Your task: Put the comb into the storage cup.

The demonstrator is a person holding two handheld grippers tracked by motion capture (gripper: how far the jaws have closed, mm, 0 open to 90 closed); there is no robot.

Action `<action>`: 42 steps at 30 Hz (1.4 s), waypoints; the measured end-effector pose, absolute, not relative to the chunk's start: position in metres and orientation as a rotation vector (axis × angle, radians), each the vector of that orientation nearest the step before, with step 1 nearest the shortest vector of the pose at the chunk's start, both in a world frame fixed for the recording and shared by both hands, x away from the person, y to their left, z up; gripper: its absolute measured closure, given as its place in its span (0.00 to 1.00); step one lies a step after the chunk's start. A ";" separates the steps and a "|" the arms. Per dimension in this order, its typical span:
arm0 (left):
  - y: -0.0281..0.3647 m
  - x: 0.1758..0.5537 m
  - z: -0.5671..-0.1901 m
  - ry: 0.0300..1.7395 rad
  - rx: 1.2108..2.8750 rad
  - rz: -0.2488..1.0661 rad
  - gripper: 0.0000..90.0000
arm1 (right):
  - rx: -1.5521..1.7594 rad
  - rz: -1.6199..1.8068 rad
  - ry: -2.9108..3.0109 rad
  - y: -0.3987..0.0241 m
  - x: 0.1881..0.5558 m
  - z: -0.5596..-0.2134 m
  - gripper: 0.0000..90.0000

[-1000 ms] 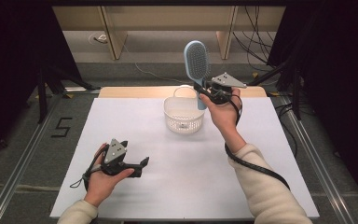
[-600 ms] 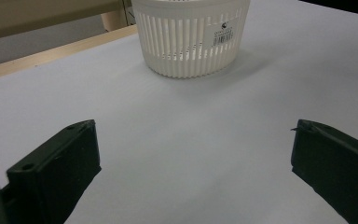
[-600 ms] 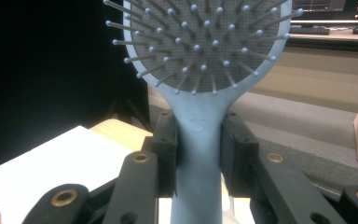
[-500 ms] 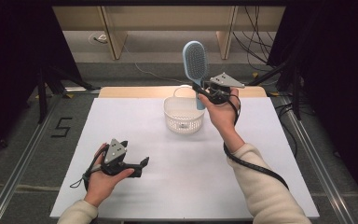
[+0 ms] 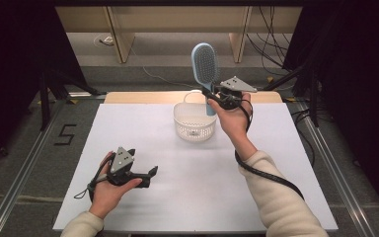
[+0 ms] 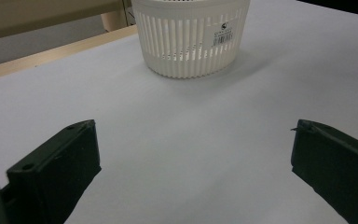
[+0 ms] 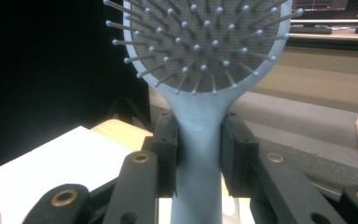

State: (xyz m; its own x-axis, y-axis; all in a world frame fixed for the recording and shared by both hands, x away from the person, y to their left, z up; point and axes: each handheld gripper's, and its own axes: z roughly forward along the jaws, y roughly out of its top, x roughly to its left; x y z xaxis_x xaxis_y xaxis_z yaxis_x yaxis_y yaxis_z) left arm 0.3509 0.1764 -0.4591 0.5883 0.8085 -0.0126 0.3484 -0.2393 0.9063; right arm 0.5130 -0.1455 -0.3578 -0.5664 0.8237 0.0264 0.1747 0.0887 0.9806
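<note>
A light blue hairbrush (image 5: 205, 66) stands upright above the far side of a white slatted basket (image 5: 194, 123). My right gripper (image 5: 213, 98) is shut on the hairbrush's handle (image 7: 199, 154), bristle head up. In the right gripper view the black pads (image 7: 167, 154) press both sides of the handle just below the head (image 7: 205, 42). My left gripper (image 5: 150, 175) rests low over the white table (image 5: 202, 197) at the near left, pointing right, open with nothing between its jaws. In the left gripper view the basket (image 6: 191, 37) stands ahead beyond my left gripper (image 6: 193, 154).
The white board ends in a wooden strip (image 5: 143, 98) at the far edge. Metal rails (image 5: 24, 163) run along both sides of the table. A black cable (image 5: 266, 173) trails from the right gripper along the sleeve.
</note>
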 end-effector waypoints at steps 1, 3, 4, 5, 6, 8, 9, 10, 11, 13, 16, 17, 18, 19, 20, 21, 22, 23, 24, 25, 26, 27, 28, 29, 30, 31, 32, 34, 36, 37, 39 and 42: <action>0.176 0.351 -0.459 0.940 1.829 0.583 0.01 | 0.982 1.515 1.817 -0.145 0.513 -0.358 0.78; 0.176 0.351 -0.459 0.940 1.829 0.584 0.01 | 0.980 1.515 1.817 -0.145 0.513 -0.358 0.79; 0.176 0.351 -0.459 0.939 1.829 0.583 0.01 | 0.979 1.513 1.818 -0.144 0.514 -0.358 0.79; 0.176 0.351 -0.459 0.939 1.829 0.583 0.01 | 0.979 1.514 1.818 -0.144 0.514 -0.358 0.79; 0.176 0.351 -0.459 0.940 1.830 0.583 0.01 | 0.983 1.515 1.817 -0.144 0.514 -0.358 0.79; 0.176 0.351 -0.459 0.940 1.828 0.583 0.01 | 0.982 1.515 1.818 -0.143 0.514 -0.358 0.79; 0.176 0.351 -0.459 0.940 1.828 0.583 0.01 | 0.982 1.515 1.820 -0.143 0.514 -0.358 0.78; 0.176 0.351 -0.459 0.940 1.828 0.583 0.01 | 0.980 1.514 1.820 -0.143 0.515 -0.358 0.79; 0.176 0.351 -0.459 0.940 1.829 0.583 0.01 | 0.978 1.513 1.820 -0.143 0.515 -0.358 0.79; 0.176 0.351 -0.459 0.940 1.829 0.582 0.01 | 0.981 1.513 1.819 -0.142 0.516 -0.359 0.78; 0.176 0.351 -0.459 0.939 1.829 0.582 0.01 | 0.981 1.512 1.823 -0.141 0.516 -0.359 0.79; 0.176 0.351 -0.459 0.940 1.828 0.582 0.01 | 0.983 1.512 1.823 -0.140 0.516 -0.359 0.79; 0.176 0.351 -0.459 0.940 1.828 0.582 0.01 | 0.983 1.512 1.823 -0.140 0.516 -0.359 0.79; 0.176 0.351 -0.459 0.940 1.828 0.582 0.01 | 0.983 1.512 1.824 -0.140 0.516 -0.359 0.79; 0.176 0.351 -0.459 0.939 1.827 0.582 0.01 | 0.978 1.512 1.824 -0.139 0.517 -0.359 0.79; 0.176 0.351 -0.459 0.940 1.828 0.581 0.01 | 0.978 1.512 1.825 -0.139 0.517 -0.359 0.79; 0.176 0.351 -0.459 0.940 1.828 0.581 0.01 | 0.980 1.513 1.825 -0.139 0.517 -0.359 0.79; 0.176 0.351 -0.459 0.939 1.829 0.581 0.01 | 0.981 1.513 1.826 -0.138 0.517 -0.359 0.79; 0.176 0.351 -0.459 0.939 1.828 0.581 0.01 | 0.978 1.512 1.827 -0.138 0.517 -0.359 0.78; 0.176 0.351 -0.459 0.939 1.828 0.581 0.01 | 0.977 1.511 1.827 -0.138 0.518 -0.359 0.79; 0.176 0.351 -0.459 0.938 1.828 0.582 0.01 | 0.977 1.511 1.829 -0.138 0.518 -0.359 0.79; 0.176 0.351 -0.459 0.939 1.827 0.581 0.01 | 0.976 1.510 1.828 -0.137 0.518 -0.359 0.78; 0.176 0.351 -0.459 0.939 1.828 0.581 0.01 | 0.977 1.509 1.828 -0.137 0.519 -0.359 0.78; 0.176 0.351 -0.459 0.939 1.828 0.581 0.01 | 0.978 1.509 1.828 -0.137 0.519 -0.359 0.78; 0.176 0.351 -0.459 0.939 1.828 0.581 0.01 | 0.978 1.509 1.828 -0.137 0.519 -0.359 0.78; 0.176 0.351 -0.459 0.939 1.827 0.581 0.01 | 0.979 1.508 1.829 -0.137 0.520 -0.359 0.79; 0.176 0.351 -0.459 0.939 1.827 0.581 0.01 | 0.979 1.507 1.829 -0.137 0.520 -0.360 0.78; 0.176 0.351 -0.459 0.940 1.827 0.580 0.01 | 0.981 1.507 1.829 -0.136 0.520 -0.360 0.78; 0.176 0.351 -0.459 0.940 1.827 0.581 0.01 | 0.983 1.509 1.828 -0.136 0.520 -0.360 0.79; 0.176 0.351 -0.459 0.939 1.827 0.581 0.01 | 0.984 1.508 1.828 -0.136 0.521 -0.360 0.79; 0.176 0.351 -0.459 0.939 1.827 0.581 0.01 | 0.982 1.506 1.829 -0.135 0.521 -0.360 0.78; 0.176 0.351 -0.459 0.939 1.827 0.582 0.01 | 0.983 1.507 1.831 -0.135 0.521 -0.361 0.79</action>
